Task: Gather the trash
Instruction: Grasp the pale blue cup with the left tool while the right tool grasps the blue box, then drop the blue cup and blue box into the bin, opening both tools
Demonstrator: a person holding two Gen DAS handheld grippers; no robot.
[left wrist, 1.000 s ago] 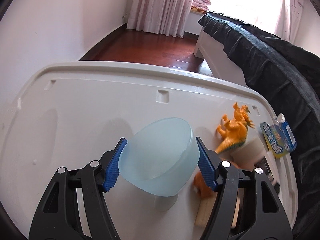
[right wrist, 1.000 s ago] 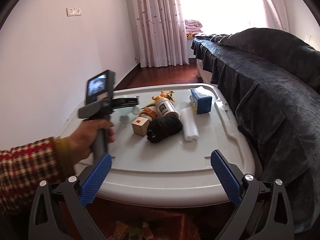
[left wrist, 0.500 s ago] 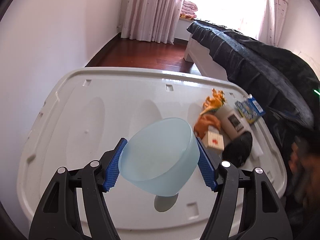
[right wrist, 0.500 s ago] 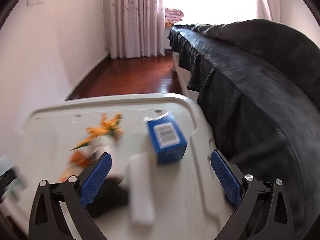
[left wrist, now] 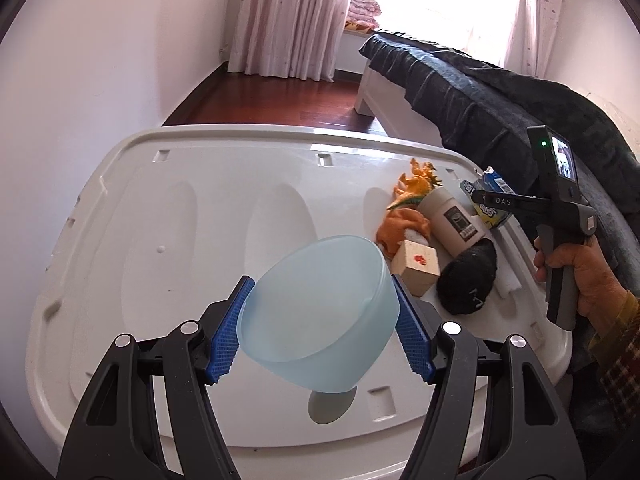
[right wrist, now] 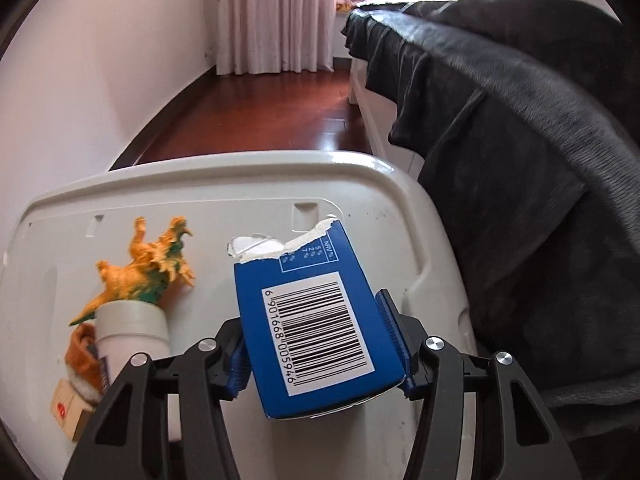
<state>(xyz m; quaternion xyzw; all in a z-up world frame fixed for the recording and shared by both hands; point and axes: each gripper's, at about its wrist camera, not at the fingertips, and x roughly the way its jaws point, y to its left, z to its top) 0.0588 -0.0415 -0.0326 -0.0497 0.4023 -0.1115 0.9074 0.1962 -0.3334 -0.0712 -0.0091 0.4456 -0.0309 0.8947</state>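
**Torn carton pinched, bowl held ready**

The right tongs point(right wrist: 320, 344) pinch the blue carton point(right wrist: 316, 332) across its width, 1 blue pad on each side face, so the tongs are pressed onto it and not spread. The carton's long axis runs straight away from the tongs, along the fingers; its torn, open end points toward the far rim of the white counter point(right wrist: 200, 184) and the barcode face looks up. Whether its base rests on the counter or is just clear of it cannot be told from the right wrist view.

The left tongs point(left wrist: 320, 328) pinch the pale blue bowl point(left wrist: 320, 312) by its sides. The bowl hangs tilted above the counter (its shadow lies below it), mouth turned up and toward the far left.

The coming move likely turns on 1 relation: in the left wrist view the carton point(left wrist: 488, 200) lies to the far right of the bowl, near the counter's right edge, with the wooden block point(left wrist: 416, 266), the white bottle point(left wrist: 454, 220), the black cloth point(left wrist: 468, 280) and the orange dinosaur point(left wrist: 416, 188) in between. The right hand point(left wrist: 576, 276) is the nearer one and already has the carton. To drop it in, the carton probably has to travel left over that clutter, or the bowl right.
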